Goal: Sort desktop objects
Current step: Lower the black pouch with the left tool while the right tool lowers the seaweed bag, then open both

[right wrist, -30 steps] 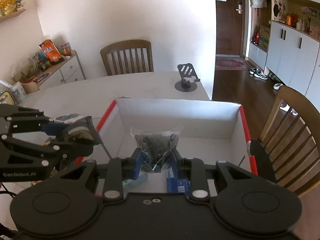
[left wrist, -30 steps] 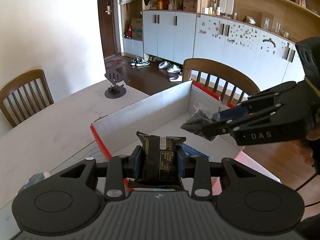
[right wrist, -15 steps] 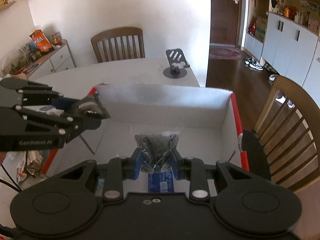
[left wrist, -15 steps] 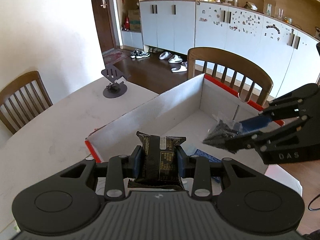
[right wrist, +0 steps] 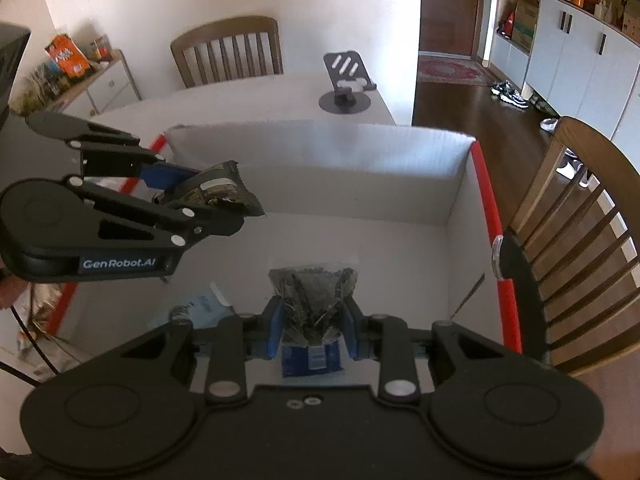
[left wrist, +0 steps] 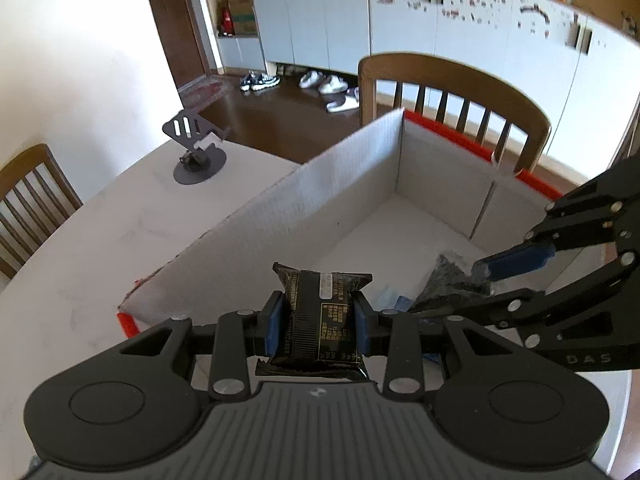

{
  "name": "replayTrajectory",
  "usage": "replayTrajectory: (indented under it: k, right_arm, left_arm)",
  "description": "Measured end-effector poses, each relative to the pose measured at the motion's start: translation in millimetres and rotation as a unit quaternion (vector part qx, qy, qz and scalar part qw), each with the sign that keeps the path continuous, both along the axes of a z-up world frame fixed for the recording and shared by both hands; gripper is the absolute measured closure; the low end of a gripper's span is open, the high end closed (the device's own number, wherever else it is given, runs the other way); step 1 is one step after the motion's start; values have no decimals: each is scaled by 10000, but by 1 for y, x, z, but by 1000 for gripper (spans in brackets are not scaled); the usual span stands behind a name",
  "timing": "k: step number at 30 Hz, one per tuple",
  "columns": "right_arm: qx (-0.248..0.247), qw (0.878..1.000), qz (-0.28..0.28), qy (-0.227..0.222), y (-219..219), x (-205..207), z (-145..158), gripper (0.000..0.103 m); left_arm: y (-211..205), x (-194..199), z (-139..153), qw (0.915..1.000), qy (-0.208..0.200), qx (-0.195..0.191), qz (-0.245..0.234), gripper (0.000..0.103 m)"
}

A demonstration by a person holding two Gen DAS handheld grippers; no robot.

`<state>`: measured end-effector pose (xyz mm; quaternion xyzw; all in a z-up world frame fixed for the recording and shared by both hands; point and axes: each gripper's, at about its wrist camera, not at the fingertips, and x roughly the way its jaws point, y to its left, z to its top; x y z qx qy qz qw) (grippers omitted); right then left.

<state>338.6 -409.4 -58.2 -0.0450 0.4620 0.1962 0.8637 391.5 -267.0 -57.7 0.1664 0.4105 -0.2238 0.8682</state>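
Note:
My left gripper (left wrist: 318,322) is shut on a black snack packet with gold print (left wrist: 320,320) and holds it above the near corner of a white cardboard box with red edges (left wrist: 280,216). It also shows in the right wrist view (right wrist: 216,196). My right gripper (right wrist: 312,326) is shut on a clear bag of dark pieces (right wrist: 314,296), held low inside the box (right wrist: 360,168); the bag shows in the left wrist view (left wrist: 452,280). Blue packets (right wrist: 312,360) lie on the box floor.
A dark phone stand (left wrist: 196,148) sits on the white table (left wrist: 80,260) beyond the box. Wooden chairs stand at the far side (right wrist: 228,52) and right of the box (right wrist: 580,232). Crumpled wrappers (right wrist: 40,312) lie left of the box.
Both grippers have moved forward and down over the box, each keeping its item. The right gripper's bag now sits lower inside the box.

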Motion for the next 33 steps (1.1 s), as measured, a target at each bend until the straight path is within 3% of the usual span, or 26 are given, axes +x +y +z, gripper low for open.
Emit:
replayTrajectory:
  k: [6,11,25,33]
  right_arm:
    - [-199,9997,27,168,3,9,-13,74]
    - [-304,9991,75,285,5,12,-20,74]
    - [-401,9972,180,609,10,22,-34,73]
    - [-408,9967,218,661,11,21,-34,70]
  left_arm:
    - [-6,14,-17,9994,281,225,16,69]
    - [-8,24,-28,9973,689,201,160,69]
    - [-17,34,-46,9914,1191,537,66,68]
    - [-17,35,-47,9909,1222,553,108,66]
